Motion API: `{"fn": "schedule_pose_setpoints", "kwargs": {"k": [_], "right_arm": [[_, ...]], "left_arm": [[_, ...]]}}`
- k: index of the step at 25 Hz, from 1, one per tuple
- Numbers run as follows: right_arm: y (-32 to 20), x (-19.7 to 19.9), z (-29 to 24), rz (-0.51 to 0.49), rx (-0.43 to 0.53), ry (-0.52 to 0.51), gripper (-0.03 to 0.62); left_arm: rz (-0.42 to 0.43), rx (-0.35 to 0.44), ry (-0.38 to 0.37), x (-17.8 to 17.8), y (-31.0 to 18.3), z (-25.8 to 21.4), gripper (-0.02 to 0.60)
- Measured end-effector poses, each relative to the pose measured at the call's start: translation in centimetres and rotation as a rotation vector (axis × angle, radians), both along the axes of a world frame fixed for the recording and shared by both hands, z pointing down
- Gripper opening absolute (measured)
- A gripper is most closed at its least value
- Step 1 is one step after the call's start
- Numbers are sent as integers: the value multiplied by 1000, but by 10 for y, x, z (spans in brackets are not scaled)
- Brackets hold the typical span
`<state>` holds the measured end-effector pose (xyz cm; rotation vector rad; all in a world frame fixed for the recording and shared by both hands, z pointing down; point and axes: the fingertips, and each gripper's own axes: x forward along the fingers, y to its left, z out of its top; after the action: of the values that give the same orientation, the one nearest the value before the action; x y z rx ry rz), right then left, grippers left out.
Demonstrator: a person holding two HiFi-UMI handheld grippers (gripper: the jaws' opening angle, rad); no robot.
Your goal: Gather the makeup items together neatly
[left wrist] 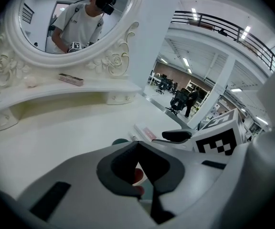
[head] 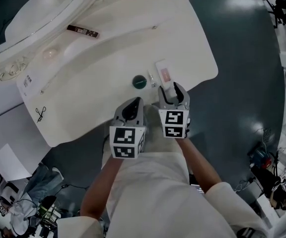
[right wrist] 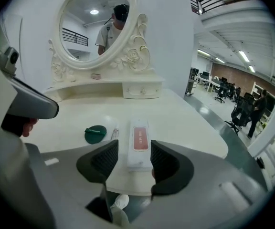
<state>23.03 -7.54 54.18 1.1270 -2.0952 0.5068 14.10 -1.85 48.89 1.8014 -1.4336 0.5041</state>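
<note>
Right gripper [right wrist: 133, 152]: jaws wide apart and holding nothing. They straddle the near end of a white box with a red label [right wrist: 139, 144]. Whether the pads touch it cannot be told.

Left gripper [left wrist: 137, 147]: jaws closed tip to tip, empty. It hangs just beside the right one, over the table's near edge.

Just left of the box lies a thin pale tube [right wrist: 114, 134], parallel to it. Left of that is a round dark-green compact [right wrist: 95, 134], flat on the top. The three sit close together near the front edge.

Surface: a white vanity table [head: 108, 58] with a curved front, glossy and mostly bare. At the back, a raised shelf carries a dark slim stick [head: 82, 30] and a small pinkish round item [head: 50, 53], well apart from the front group. Under the shelf is a small drawer [right wrist: 141, 90]. An oval mirror [right wrist: 97, 25] in a carved white frame reflects a person in a white top. Near the table's left end is a small dark scissors-like shape [head: 40, 114]; object or print, I cannot tell.

Room: shiny dark grey-green floor [head: 242, 43]. An open hall lies beyond, with desks and office chairs [right wrist: 221, 87], ceiling strip lights and an upper walkway railing [left wrist: 223, 30]. Cables and gear [head: 277, 182] clutter the floor on the right.
</note>
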Motion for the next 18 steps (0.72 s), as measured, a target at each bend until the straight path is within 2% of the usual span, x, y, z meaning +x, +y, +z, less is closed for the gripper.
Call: {"fn": "schedule_pose_setpoints", "kwargs": {"k": [3, 7, 8, 12, 18], "right_arm": [[1, -6, -11, -37, 22, 2, 174], [-1, -13, -25, -83, 72, 27, 38], [0, -16, -27, -99, 80, 33, 25], [2, -30, -37, -159, 77, 23, 3], [13, -65, -56, -313, 64, -23, 2]], "left_arm": [[-19, 7, 1, -3, 0, -5, -5], [-53, 20, 3, -11, 2, -11, -5], [-62, 22, 4, -13, 3, -12, -5], [-104, 29, 12, -22, 8, -17, -5], [-153, 38, 14, -35, 18, -27, -5]]}}
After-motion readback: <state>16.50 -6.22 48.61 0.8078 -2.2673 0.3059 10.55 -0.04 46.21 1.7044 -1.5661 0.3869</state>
